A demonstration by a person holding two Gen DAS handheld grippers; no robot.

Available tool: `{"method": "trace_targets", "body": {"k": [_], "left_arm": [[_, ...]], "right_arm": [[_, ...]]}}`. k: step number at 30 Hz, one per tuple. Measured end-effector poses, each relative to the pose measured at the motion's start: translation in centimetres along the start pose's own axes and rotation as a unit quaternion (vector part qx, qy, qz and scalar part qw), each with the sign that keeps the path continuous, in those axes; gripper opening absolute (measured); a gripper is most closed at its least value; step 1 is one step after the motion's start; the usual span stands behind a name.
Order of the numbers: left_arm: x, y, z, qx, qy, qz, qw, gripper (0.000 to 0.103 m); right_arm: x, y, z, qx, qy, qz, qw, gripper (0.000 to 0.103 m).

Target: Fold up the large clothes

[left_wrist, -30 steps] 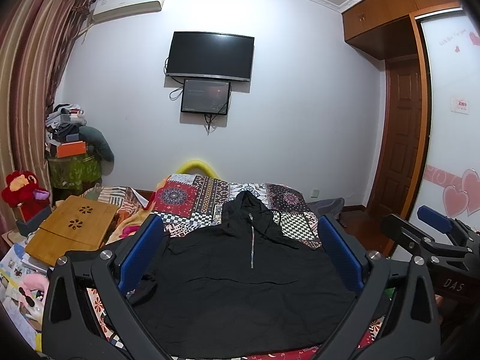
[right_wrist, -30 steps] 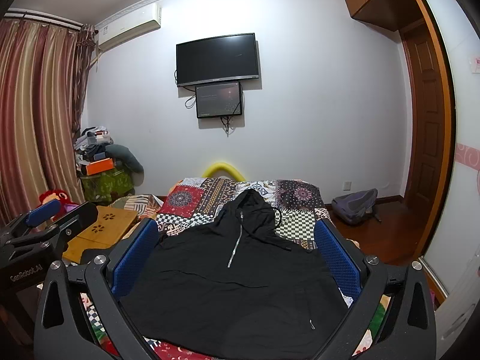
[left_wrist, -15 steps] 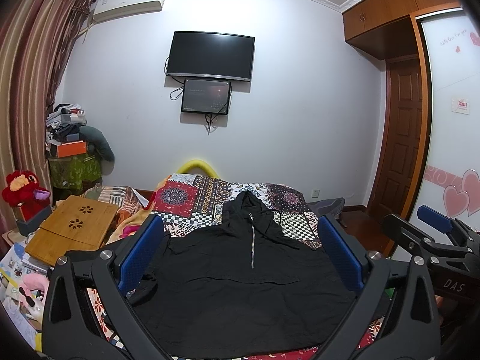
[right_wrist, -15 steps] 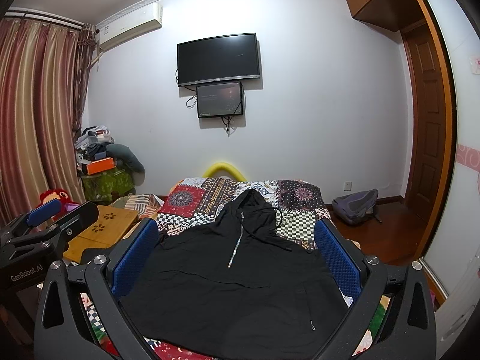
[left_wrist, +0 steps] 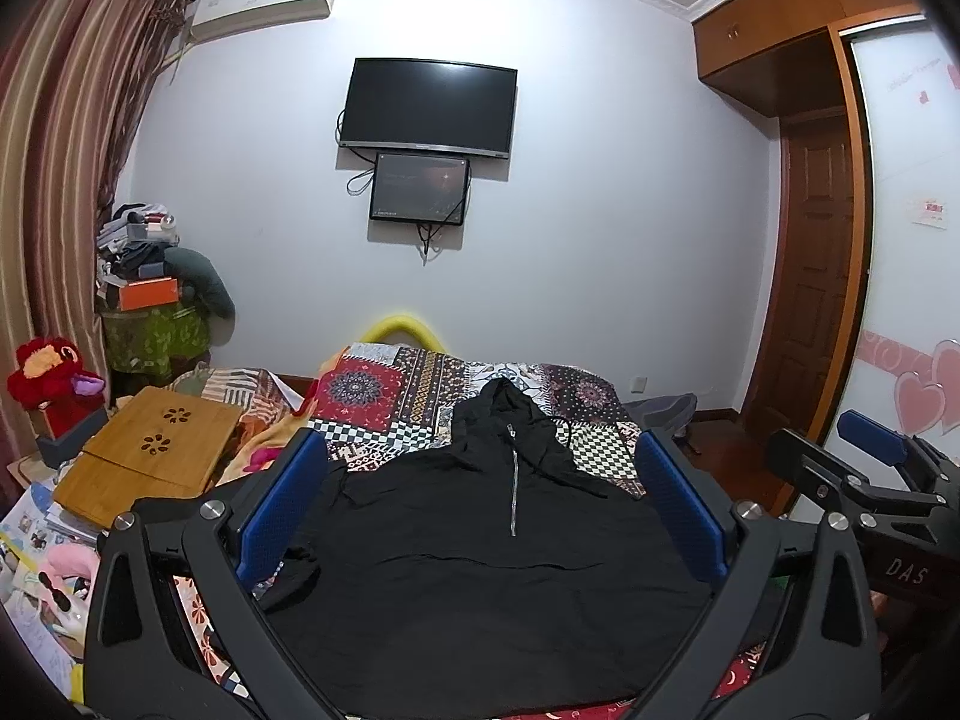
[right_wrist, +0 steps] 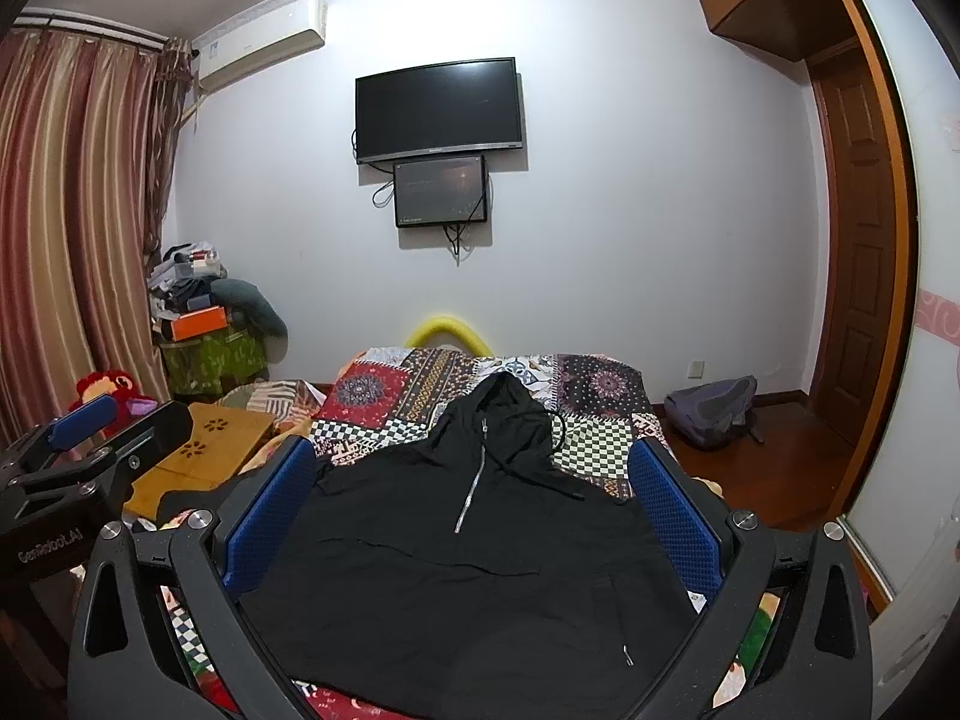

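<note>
**Hoodie flat on bed, both grippers hovering wide**

Room first: bed [left_wrist: 384, 396] w/ patchwork cover runs from near edge to far wall. Black hoodie [left_wrist: 480, 570] lies spread flat on it, front up, hood at far end, zip down the middle, drawstring trailing right. TV [left_wrist: 427, 105] on far wall, smaller screen [left_wrist: 419, 187] just below it, AC unit [left_wrist: 264, 3] up left. Striped curtains [left_wrist: 54, 168] on left, a clutter pile [left_wrist: 150, 294] in far-left corner, red plush toy [left_wrist: 42, 375] nearer. Wooden lap desk [left_wrist: 156, 456] sits left of the bed. Wooden door [right_wrist: 858, 276] on right; grey backpack [right_wrist: 714, 411] on floor near it.

I've got left gripper [left_wrist: 480, 504] above the near end of the hoodie, jaws wide, nothing between them. Right gripper [right_wrist: 474, 504] same: level, jaws wide, empty, just right of the left one. Each shows at the edge of the other's cam. Neither touches the cloth as far as I can tell.
</note>
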State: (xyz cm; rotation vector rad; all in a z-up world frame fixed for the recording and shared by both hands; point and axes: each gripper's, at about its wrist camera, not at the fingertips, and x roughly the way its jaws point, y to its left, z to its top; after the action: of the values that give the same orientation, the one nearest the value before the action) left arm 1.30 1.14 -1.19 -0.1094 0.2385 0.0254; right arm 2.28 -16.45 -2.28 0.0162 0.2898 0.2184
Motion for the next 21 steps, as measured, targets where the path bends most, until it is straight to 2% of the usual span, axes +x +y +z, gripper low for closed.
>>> {"method": "trace_targets", "body": {"k": [6, 12, 16, 21], "left_arm": [[1.9, 1.4, 0.5, -0.001, 0.01, 0.013, 0.9999, 0.103], [6.0, 5.0, 0.8, -0.016, 0.031, 0.059, 0.9976, 0.103], [9.4, 9.3, 0.5, -0.044, 0.06, 0.095, 0.9927, 0.103], [13.0, 16.1, -1.4, -0.09, 0.095, 0.133, 0.9825, 0.103]], "right_arm": [[2.4, 0.2, 0.6, -0.011, 0.004, -0.004, 1.0, 0.103], [6.2, 0.6, 0.6, -0.031, 0.02, -0.009, 0.999, 0.103], [9.1, 0.8, 0.1, -0.041, 0.045, -0.002, 0.998, 0.103], [13.3, 1.1, -1.2, -0.054, 0.103, 0.013, 0.993, 0.103]]}}
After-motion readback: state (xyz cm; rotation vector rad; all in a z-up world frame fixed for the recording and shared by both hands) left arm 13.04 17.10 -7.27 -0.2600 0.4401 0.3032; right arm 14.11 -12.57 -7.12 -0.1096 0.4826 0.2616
